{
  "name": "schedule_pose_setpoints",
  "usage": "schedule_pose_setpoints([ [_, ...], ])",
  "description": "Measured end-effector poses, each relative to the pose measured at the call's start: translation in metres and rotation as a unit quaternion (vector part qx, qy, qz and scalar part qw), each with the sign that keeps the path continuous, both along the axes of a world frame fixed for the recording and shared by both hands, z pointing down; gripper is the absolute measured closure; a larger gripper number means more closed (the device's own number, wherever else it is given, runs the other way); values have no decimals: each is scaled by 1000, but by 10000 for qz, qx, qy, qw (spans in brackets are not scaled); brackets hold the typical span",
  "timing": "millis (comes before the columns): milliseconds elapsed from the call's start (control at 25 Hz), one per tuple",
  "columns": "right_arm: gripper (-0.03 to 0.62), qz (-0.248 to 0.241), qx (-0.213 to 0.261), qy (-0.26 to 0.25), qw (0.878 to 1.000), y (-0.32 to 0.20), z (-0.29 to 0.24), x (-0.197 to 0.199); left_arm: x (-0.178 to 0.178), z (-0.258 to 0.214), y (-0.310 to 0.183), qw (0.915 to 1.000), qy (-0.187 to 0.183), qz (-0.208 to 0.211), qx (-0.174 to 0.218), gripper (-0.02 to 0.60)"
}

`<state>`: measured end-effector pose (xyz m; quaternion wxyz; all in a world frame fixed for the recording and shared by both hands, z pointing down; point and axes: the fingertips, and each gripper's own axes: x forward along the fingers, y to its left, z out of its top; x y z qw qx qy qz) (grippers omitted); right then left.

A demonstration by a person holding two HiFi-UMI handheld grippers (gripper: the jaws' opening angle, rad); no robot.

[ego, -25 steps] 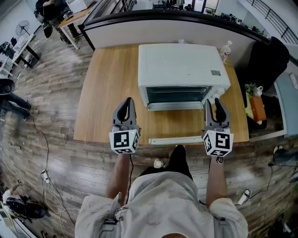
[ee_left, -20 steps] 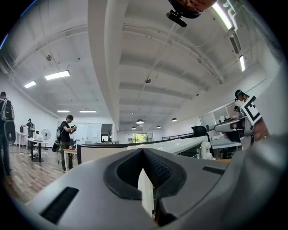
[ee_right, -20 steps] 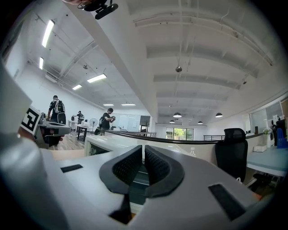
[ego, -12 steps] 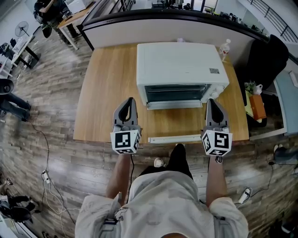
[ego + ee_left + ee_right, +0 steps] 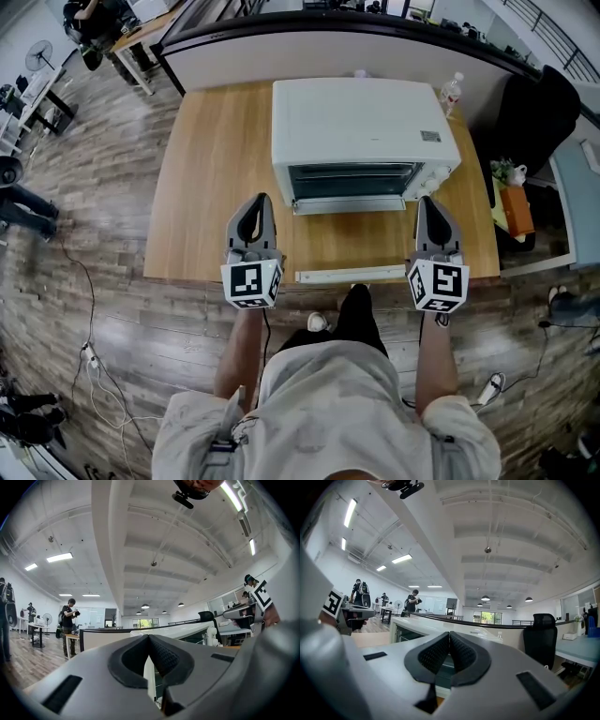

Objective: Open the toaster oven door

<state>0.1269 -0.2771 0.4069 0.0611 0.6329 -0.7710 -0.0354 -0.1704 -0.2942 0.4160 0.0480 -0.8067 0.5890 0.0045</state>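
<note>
Left side first: the left hand-held gripper [image 5: 255, 202] is held level over the wooden surface [image 5: 211, 178], jaws pressed together with nothing between them, same as a second ago (no change on that hand at all). Its marker cube [image 5: 251, 284] sits at the near end, over the surface's front edge.

Moving to the middle: the white toaster oven [image 5: 361, 127] stands at the far side of the surface, its dark front facing the person. It sits a touch higher in the head view than before, which looks like the camera shifting and not the oven. In front of it, close to the surface's near edge, lies a white bar [image 5: 352, 275], parallel to the oven's front. It looks like the handle of the door let down flat, though I cannot make out the pane itself.

Now the right, and here is the change: the right hand-held gripper [image 5: 427, 201], whose jaws stood apart a second ago, has them fully together now, on nothing. It is just off the oven's front right corner, not touching it.

Further right, a clear bottle [image 5: 452, 94] stands by the oven's back corner, and a black chair [image 5: 539, 122] is beyond the surface.
</note>
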Motion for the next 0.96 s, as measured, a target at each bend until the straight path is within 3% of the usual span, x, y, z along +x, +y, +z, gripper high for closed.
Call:
schedule_pose_setpoints([
  [960, 569, -12, -152, 202, 9997, -1, 8, -3, -3, 13, 4, 9999, -14, -64, -137, 575],
])
